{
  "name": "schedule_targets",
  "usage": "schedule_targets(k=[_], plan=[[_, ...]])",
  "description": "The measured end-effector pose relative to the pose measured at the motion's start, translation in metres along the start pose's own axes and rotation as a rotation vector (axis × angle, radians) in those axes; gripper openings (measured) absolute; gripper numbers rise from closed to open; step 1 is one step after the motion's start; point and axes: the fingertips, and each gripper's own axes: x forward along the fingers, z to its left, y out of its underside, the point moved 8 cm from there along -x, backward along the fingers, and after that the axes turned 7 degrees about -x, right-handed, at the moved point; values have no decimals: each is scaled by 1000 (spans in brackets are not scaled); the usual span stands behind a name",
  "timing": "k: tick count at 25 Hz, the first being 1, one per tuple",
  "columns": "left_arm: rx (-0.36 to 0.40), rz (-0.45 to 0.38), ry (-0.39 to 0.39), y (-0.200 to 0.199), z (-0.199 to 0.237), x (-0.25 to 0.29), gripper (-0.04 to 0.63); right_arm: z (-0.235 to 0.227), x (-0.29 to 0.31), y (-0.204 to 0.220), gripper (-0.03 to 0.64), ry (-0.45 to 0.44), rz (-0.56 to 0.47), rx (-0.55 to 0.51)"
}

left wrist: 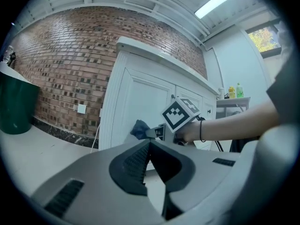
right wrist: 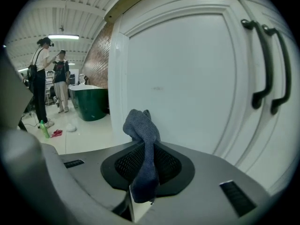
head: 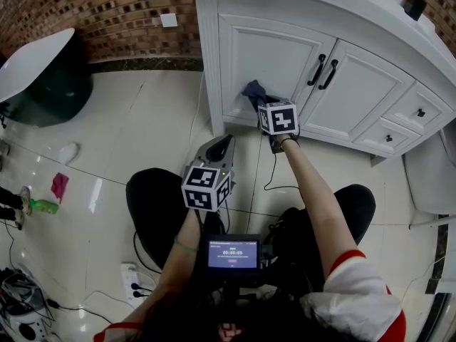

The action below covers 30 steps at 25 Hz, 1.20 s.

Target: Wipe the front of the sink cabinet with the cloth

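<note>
A dark blue cloth is pinched in my right gripper, which is shut on it and holds it against the lower part of the left door of the white sink cabinet. In the right gripper view the cloth sticks up between the closed jaws, close to the door panel. My left gripper hangs lower, away from the cabinet, jaws shut with nothing in them. From the left gripper view, the cloth and the right gripper show in front of the cabinet.
Black handles sit where the two doors meet, with drawers to the right. A dark green tub stands at the left by the brick wall. A pink rag and green bottle lie on the tiled floor. Two people stand far off.
</note>
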Motion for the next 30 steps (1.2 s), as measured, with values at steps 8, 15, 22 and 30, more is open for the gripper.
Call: schedule_targets(k=[8, 15, 22, 30], plan=[[44, 34, 25, 2, -19, 10, 20, -69, -44, 42, 64, 115, 17, 92], [69, 52, 28, 1, -35, 18, 20, -109, -73, 66, 64, 174, 19, 154], [68, 58, 26, 5, -39, 21, 20, -103, -78, 75, 64, 155, 20, 161], [33, 47, 24, 10, -30, 19, 20, -27, -28, 66, 64, -3, 36, 67]])
